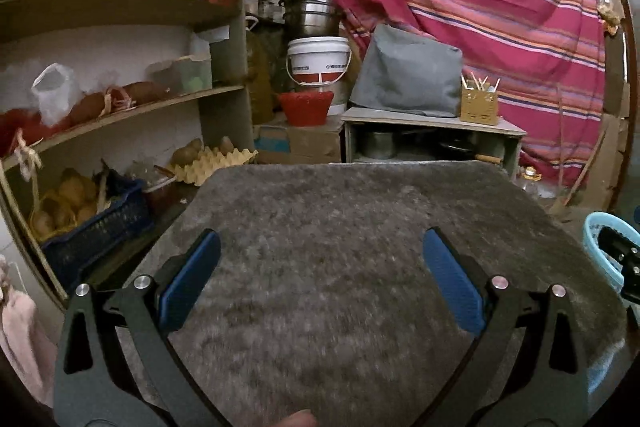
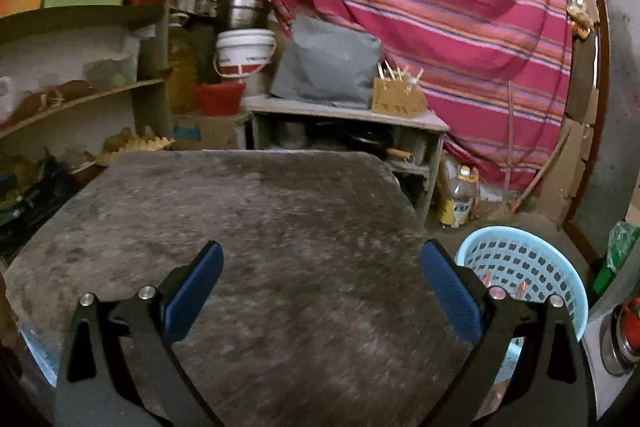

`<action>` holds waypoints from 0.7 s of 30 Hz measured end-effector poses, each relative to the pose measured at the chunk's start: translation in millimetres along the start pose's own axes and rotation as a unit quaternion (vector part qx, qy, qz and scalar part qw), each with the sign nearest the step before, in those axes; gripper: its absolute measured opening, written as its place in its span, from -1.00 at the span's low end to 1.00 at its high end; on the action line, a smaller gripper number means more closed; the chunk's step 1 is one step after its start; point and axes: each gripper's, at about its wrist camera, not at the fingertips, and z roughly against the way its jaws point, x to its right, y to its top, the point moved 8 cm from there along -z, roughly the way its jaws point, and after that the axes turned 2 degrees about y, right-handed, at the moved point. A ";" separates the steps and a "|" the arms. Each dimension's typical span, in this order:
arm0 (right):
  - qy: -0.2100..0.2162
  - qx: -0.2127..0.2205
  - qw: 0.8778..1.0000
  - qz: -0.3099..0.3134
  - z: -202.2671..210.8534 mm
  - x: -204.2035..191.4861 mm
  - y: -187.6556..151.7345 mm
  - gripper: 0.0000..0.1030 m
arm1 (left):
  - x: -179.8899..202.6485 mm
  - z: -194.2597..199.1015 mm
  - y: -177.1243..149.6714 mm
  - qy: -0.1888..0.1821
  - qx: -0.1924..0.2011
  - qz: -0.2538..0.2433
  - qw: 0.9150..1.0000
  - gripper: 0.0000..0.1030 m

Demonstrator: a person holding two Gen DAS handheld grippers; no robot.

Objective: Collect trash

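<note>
Cluttered wooden shelves [image 1: 120, 7] are seen at the left, a striped red cloth [image 2: 440, 7] behind, and a shaggy grey mat [image 1: 340, 247] fills the foreground with no trash visible on it. Above it the left gripper [image 1: 322, 275] and right gripper [image 2: 322, 287] are held spread and empty. A round, perforated pale-blue plastic basket [image 2: 520, 267], judged the bin, is set low at the right, nearer the right gripper.

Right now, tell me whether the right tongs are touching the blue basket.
Cannot tell. In the right wrist view the right tongs hang open over the grey mat, overlapping the blue basket without showing contact or gap.
</note>
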 end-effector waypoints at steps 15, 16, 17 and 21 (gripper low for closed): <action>-0.019 0.030 0.999 -0.018 67.0 -9.8 -46.1 0.92 | 6.1 58.5 -46.5 -0.023 0.014 -0.015 1.000 0.90; -0.022 0.032 0.999 -0.016 68.8 -10.3 -46.4 0.92 | 7.0 59.9 -48.4 -0.025 0.016 -0.014 0.999 0.90; -0.022 0.034 0.999 -0.016 69.6 -10.8 -46.8 0.92 | 7.8 61.4 -50.7 -0.027 0.017 -0.014 0.999 0.90; -0.010 0.033 0.999 -0.024 68.7 -15.2 -47.9 0.92 | 6.3 64.6 -56.3 -0.032 0.021 -0.008 0.999 0.90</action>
